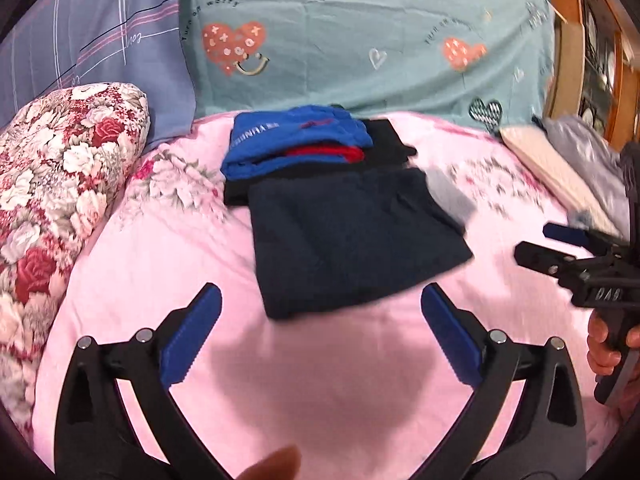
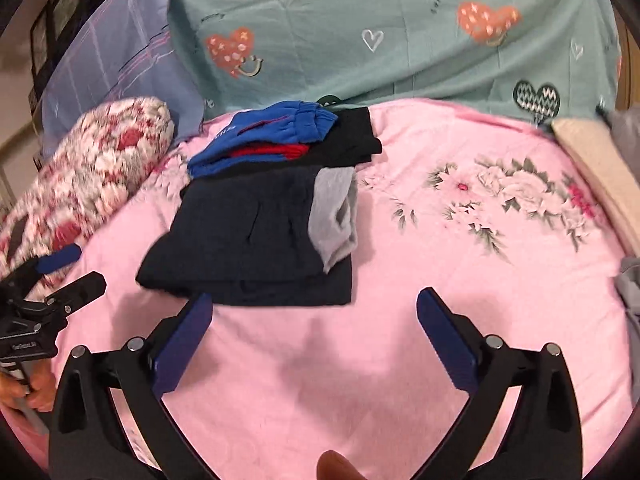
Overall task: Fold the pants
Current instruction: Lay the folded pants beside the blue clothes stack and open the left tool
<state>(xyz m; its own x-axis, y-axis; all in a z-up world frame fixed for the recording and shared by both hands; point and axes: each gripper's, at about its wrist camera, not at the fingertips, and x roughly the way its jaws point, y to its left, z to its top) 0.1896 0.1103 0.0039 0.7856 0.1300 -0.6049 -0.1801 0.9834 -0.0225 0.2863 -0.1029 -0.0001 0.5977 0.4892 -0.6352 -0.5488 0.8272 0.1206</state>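
Left wrist view showed the left gripper spread wide, empty, above the pink bedsheet. Folded dark pants lay just ahead. The right gripper was likewise wide and empty.

Navy pants with grey lining; blue-and-red garment; pink floral bedsheet; teal heart-print cover; red-and-white rose-patterned pillow; blue gripper pads.
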